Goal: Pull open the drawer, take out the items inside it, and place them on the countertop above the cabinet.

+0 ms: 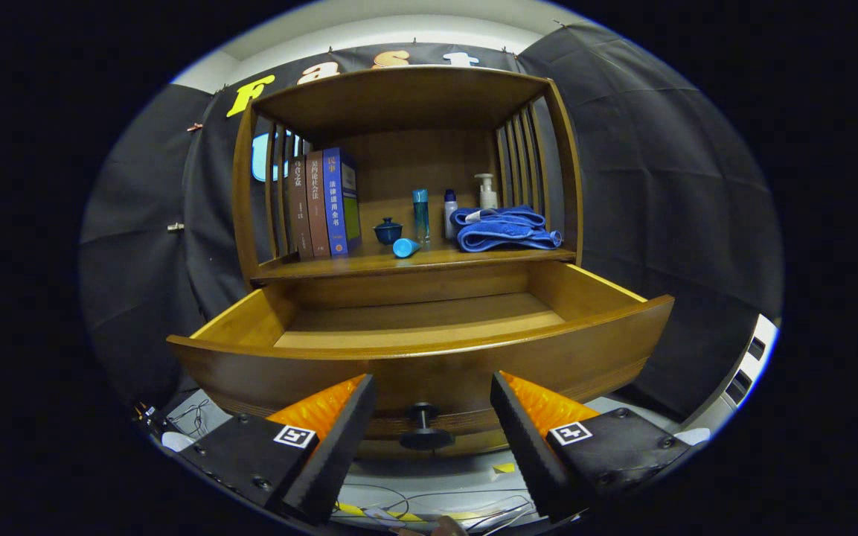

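Observation:
The wooden drawer (pixel 429 357) stands pulled out toward me, and its visible floor is bare. Its dark round knob (pixel 423 426) sits on the front panel, in the gap between my fingers and not touched by them. My gripper (pixel 432 387) is open, just in front of the drawer front. On the countertop (pixel 429 262) above the drawer lie a light blue tube (pixel 405 247), a dark blue lidded cup (pixel 388 231), a tall blue bottle (pixel 420 214), a small white bottle (pixel 450 212), a pump bottle (pixel 487 190) and a folded blue towel (pixel 504 228).
Three upright books (pixel 322 202) stand at the left of the countertop. The cabinet (pixel 399 97) has slatted sides and a roof over the countertop. Cables (pixel 414 506) lie on the floor below the drawer. A white unit (pixel 745 372) stands at the right.

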Motion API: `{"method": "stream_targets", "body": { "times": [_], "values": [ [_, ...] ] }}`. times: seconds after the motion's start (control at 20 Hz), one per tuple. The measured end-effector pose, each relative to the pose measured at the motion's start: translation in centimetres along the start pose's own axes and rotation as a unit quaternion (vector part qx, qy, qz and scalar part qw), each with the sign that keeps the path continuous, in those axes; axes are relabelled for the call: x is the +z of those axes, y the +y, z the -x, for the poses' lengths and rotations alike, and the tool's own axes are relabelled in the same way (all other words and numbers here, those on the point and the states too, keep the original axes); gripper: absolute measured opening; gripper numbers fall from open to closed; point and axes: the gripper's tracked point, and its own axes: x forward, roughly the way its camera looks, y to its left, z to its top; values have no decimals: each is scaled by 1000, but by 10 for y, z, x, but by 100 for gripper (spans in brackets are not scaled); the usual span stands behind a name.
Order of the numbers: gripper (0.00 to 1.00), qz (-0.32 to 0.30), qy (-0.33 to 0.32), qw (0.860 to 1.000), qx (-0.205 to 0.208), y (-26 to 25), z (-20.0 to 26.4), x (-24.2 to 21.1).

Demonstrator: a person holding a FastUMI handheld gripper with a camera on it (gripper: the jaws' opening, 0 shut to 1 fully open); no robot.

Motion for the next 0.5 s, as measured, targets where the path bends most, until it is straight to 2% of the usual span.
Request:
{"method": "stream_targets", "body": {
  "times": [0.2, 0.5],
  "values": [
    [98, 17, 2, 1000, 19, 11, -5, 0],
    [98, 11, 9, 1000, 20, 14, -31, 9]
  ]
}}
